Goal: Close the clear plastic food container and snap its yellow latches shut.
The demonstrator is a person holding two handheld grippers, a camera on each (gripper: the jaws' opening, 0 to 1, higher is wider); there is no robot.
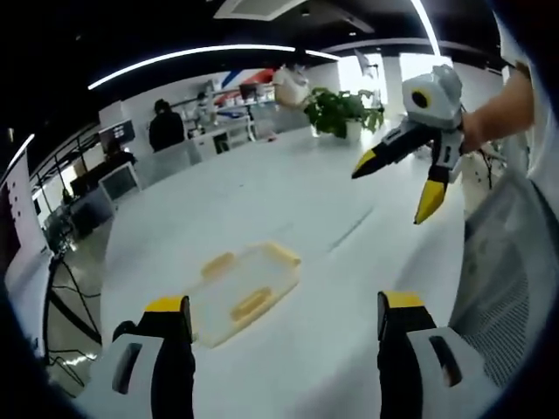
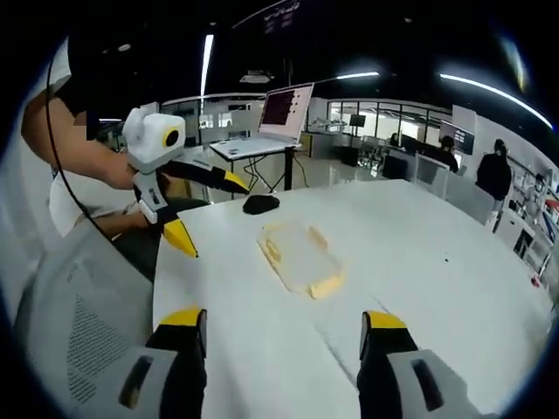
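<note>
A: Where does the clear food container (image 1: 243,291) sit from your fingers?

B: It lies flat on the white counter (image 1: 288,201), apart from both your grippers. In the left gripper view it sits ahead and slightly toward your left finger, near the left gripper (image 1: 286,319). In the right gripper view the container (image 2: 300,256) lies ahead, roughly between your two fingers but further out from the right gripper (image 2: 284,327).

A: So which hand is nearer?

B: Your left one, I judge. Your right gripper (image 1: 397,188) hangs in the air above the counter, well off to the far side.

A: And the fingers?

B: Both pairs are spread, holding nothing. Your left gripper (image 2: 210,209), seen from the right gripper view, also gapes wide.

A: Which way does the container's long axis run?

B: Diagonally across your left gripper's line, with yellow latches (image 1: 250,302) showing on its sides and ends. From here I cannot tell whether the lid is fully seated or the latches are snapped.

A: Anything close by?

B: A black computer mouse (image 2: 260,203) lies beyond the container, clear of it.
</note>
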